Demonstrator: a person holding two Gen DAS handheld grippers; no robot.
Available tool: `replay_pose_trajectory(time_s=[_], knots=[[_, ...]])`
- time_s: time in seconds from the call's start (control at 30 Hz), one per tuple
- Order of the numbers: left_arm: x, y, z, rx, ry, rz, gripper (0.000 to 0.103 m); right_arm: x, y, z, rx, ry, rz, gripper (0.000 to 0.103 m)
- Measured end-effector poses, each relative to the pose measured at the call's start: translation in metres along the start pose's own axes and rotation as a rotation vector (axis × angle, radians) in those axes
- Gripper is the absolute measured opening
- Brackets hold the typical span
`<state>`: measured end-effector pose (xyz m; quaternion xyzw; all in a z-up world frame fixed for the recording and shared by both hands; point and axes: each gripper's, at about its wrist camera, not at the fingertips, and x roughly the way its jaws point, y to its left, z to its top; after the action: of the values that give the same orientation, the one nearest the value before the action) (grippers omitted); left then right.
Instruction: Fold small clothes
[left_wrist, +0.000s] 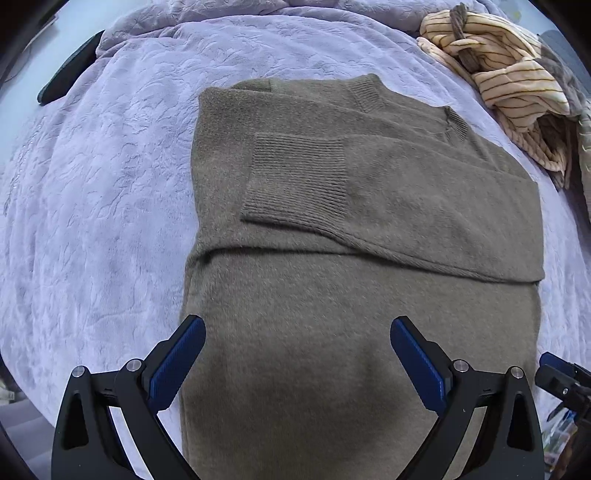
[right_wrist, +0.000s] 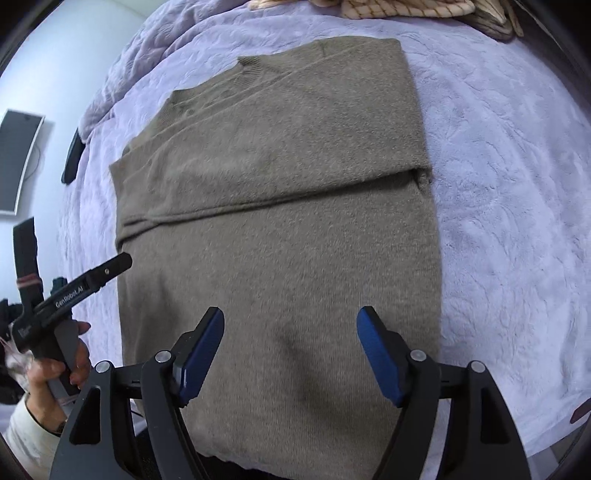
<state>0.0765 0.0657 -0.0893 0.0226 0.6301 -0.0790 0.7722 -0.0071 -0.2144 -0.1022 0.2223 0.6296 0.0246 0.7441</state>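
An olive-brown knit sweater (left_wrist: 332, 229) lies flat on a lilac blanket (left_wrist: 103, 206), both sleeves folded in across its chest, a ribbed cuff (left_wrist: 299, 177) on top. My left gripper (left_wrist: 297, 332) hovers open above its lower half, nothing between the blue pads (left_wrist: 177, 365). In the right wrist view the same sweater (right_wrist: 280, 206) fills the middle, and my right gripper (right_wrist: 290, 321) hangs open over its hem area with empty jaws. The left gripper (right_wrist: 123, 260) shows at the sweater's left edge, held by a hand (right_wrist: 70, 365).
A heap of cream striped clothes (left_wrist: 509, 81) lies at the blanket's far right corner. A dark flat object (left_wrist: 70, 74) rests at the far left edge. The lilac blanket (right_wrist: 509, 221) stretches bare to the sweater's right. A dark panel (right_wrist: 18, 158) hangs on the wall.
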Motion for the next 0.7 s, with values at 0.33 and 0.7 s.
replay_pose_trajectory(time_s=[0.33,0.7], knots=[[-0.025,-0.042,-0.011,0.036,0.011,-0.025,0.101,-0.021,-0.002,-0.014,-0.037,0.002,0.0,0.08],[-0.051,-0.051,-0.065,0.004,0.061,-0.012,0.101,-0.022,0.005,-0.021,-0.091,0.015,0.015,0.08]])
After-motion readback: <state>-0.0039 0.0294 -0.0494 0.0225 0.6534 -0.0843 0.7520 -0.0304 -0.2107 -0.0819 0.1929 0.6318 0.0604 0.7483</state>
